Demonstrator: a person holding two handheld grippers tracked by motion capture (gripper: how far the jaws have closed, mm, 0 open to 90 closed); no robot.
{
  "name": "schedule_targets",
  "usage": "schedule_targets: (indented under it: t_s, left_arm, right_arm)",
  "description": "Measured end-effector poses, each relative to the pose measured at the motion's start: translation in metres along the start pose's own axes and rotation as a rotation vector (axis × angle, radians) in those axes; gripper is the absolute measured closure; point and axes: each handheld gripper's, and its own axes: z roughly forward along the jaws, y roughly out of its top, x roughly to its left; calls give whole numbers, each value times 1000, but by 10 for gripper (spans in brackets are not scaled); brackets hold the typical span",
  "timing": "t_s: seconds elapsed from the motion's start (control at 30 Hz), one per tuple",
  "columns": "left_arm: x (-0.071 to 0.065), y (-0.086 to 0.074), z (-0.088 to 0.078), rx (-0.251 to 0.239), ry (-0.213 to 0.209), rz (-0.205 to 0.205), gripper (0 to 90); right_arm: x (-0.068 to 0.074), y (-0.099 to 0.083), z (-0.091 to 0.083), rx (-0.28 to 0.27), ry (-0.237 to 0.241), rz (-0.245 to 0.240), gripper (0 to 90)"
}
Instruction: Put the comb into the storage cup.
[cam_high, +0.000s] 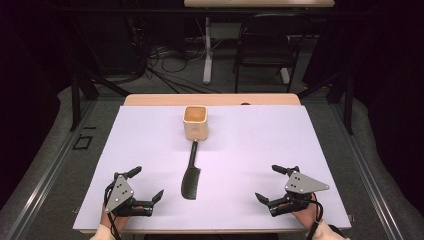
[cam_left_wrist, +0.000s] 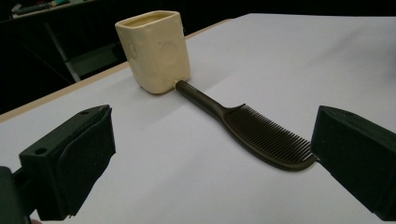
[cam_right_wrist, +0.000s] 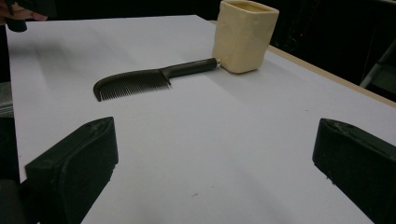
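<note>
Comb (cam_high: 191, 175): centre frame, light, stiff plastic (slippery); grip the handle near cup (cam_high: 195, 122).
Grippers: left gripper (cam_high: 146, 184), right gripper (cam_high: 270, 183), both jaws apart, empty.

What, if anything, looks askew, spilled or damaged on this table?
Nothing stands out. The cream cup stands upright, the black comb lies flat with its handle tip at the cup's base, nothing is spilled, and both tongs, left and right, rest open and empty on the white mat.

You work in a lab; black curtains, floor cables (cam_high: 170, 62), a folding chair (cam_high: 265, 42) surround the table (cam_high: 150, 100).
</note>
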Motion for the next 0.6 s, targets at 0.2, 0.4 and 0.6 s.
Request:
schedule_targets:
  t_s: [0.2, 0.4, 0.6]
  left_arm:
    - [1, -1, 2, 7, -13, 7, 0]
    - [2, 2, 9, 15, -27, 10, 0]
    - [2, 5, 17, 33, -39, 20, 0]
  right_arm:
    - [-1, -1, 2, 10, -1, -4, 0]
    - [-3, -2, 3, 19, 4, 5, 0]
    - [-3, -3, 4, 22, 6, -2, 0]
